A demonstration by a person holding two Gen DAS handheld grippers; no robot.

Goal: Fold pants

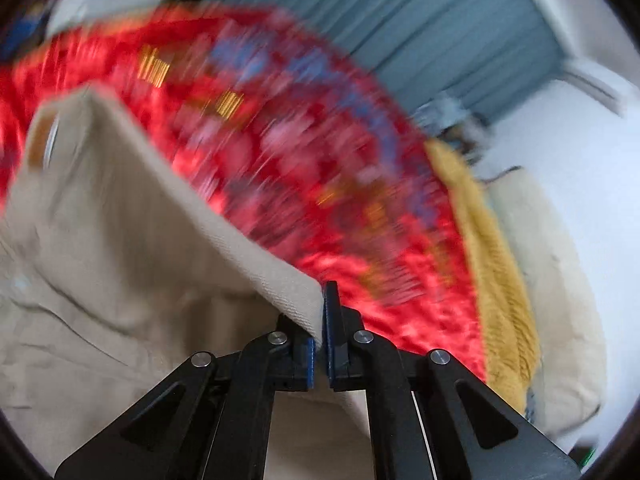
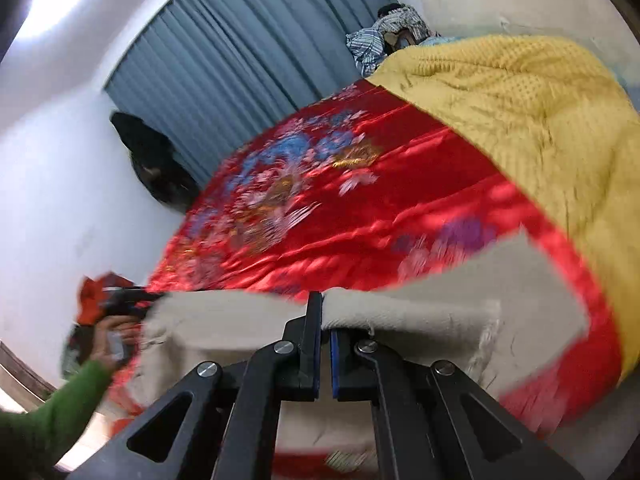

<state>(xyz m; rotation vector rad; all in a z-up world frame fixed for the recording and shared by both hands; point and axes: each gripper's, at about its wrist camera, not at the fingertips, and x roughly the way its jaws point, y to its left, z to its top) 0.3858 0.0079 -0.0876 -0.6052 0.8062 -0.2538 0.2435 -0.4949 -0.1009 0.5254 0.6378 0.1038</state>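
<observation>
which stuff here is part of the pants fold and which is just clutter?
In the job:
beige pants
left gripper, shut on the pants edge
right gripper, shut on the pants edge

Lying about:
red floral bedspread
yellow blanket
striped clothes heap
blue curtain

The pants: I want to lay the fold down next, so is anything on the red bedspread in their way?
Nothing visible. Both the left gripper and right gripper already clamp the beige pants, and the red bedspread ahead lies bare up to the yellow blanket.

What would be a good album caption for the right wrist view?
Right gripper clamps the beige pants' edge above a red embroidered bedspread.
</observation>
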